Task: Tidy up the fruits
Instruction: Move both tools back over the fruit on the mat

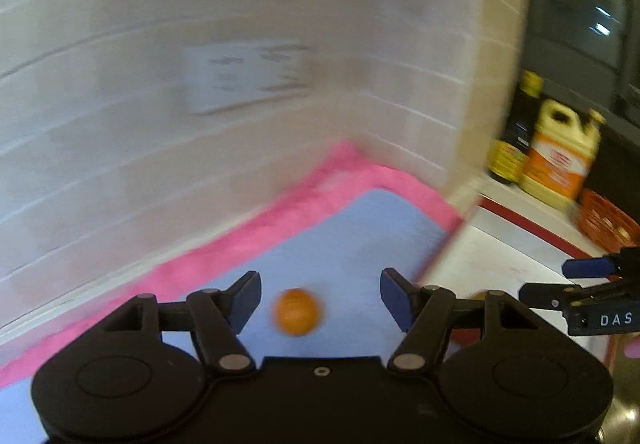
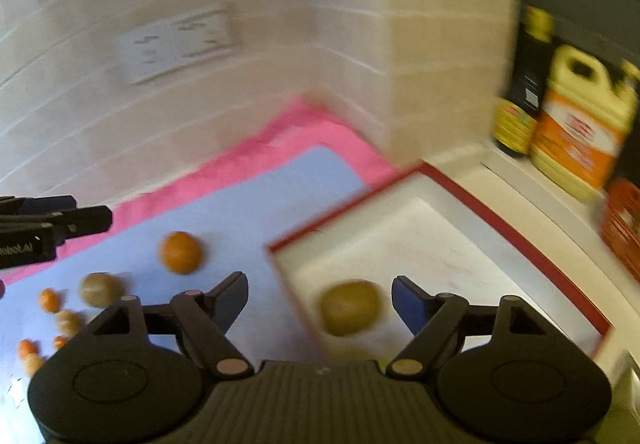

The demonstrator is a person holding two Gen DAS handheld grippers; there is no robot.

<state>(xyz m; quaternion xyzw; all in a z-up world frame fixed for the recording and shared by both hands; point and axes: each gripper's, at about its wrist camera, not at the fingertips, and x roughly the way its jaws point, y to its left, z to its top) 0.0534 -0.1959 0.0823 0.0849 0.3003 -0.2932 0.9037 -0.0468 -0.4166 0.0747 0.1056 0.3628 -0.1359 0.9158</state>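
Yellow-green round fruit (image 2: 349,308) lies in the red-rimmed white tray (image 2: 520,240); left claw (image 1: 320,302) and right claw (image 2: 318,302) both released, empty.

We inspected both units. The left gripper (image 1: 320,300) has a matte black body with two round housings, each bearing a raised disc, and a small ringed hole at centre. Black link arms are pinned with silver rivets. Its fingers (image 1: 394,298) carry dark blue pads. The right gripper (image 2: 318,302) matches it in build, though its centre plate is ribbed (fine parallel grooves) and its rivets look pinkish. Seen from the side, its housing is lettered "DAS" in white; the left one shows white lettering too blurred to read fully.
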